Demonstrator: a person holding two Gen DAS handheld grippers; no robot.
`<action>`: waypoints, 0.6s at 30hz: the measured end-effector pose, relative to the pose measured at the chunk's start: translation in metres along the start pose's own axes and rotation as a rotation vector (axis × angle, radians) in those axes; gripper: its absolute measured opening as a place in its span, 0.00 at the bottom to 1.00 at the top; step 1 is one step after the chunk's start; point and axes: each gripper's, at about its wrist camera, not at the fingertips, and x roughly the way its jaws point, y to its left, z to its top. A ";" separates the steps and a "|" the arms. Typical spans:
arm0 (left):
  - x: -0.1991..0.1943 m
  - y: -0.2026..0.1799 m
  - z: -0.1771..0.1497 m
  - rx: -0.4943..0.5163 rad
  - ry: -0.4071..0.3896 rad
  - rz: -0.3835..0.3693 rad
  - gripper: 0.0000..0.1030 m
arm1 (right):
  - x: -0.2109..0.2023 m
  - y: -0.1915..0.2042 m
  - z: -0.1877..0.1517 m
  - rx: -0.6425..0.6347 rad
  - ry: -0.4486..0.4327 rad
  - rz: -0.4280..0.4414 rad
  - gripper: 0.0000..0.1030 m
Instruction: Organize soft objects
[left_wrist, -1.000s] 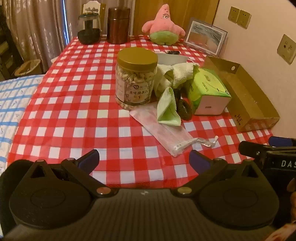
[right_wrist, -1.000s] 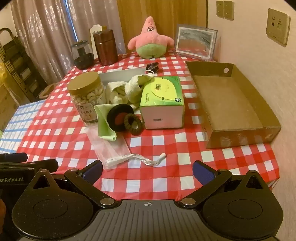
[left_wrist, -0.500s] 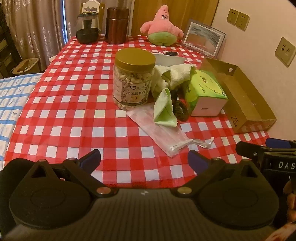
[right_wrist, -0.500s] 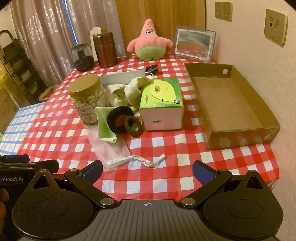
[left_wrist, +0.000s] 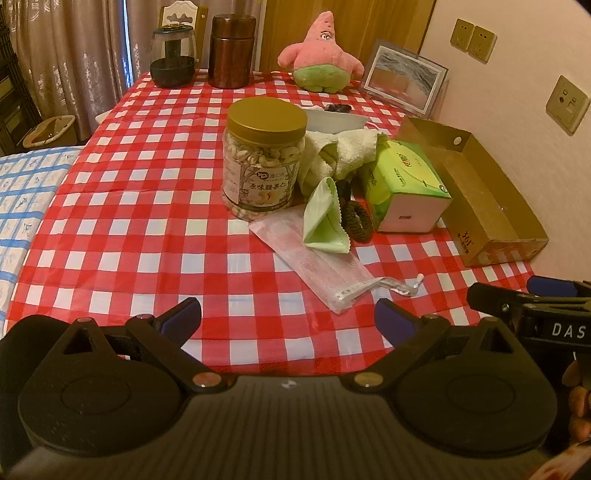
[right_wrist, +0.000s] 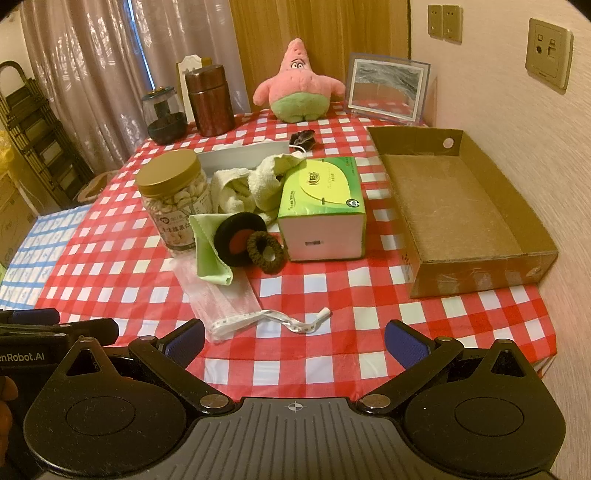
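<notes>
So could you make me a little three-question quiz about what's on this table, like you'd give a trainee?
1. True or false: the cardboard tray already holds a towel.
2. What lies partly under the folded green cloth? A) the packaged face mask B) the tissue box C) the pink plush star
3. Fill in: the left claw and the right claw are both ____.

Key: 1 false, the tray is empty. 2 A. 3 open, holding nothing.
</notes>
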 end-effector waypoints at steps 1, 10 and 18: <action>0.000 0.000 0.000 -0.001 0.001 0.000 0.97 | 0.000 0.000 0.000 0.000 0.000 -0.001 1.00; 0.000 0.000 0.000 -0.003 0.002 -0.001 0.97 | -0.001 -0.001 0.000 0.000 -0.002 -0.001 1.00; -0.001 -0.003 0.000 -0.001 0.002 0.000 0.97 | -0.002 -0.001 0.001 0.000 -0.003 0.000 1.00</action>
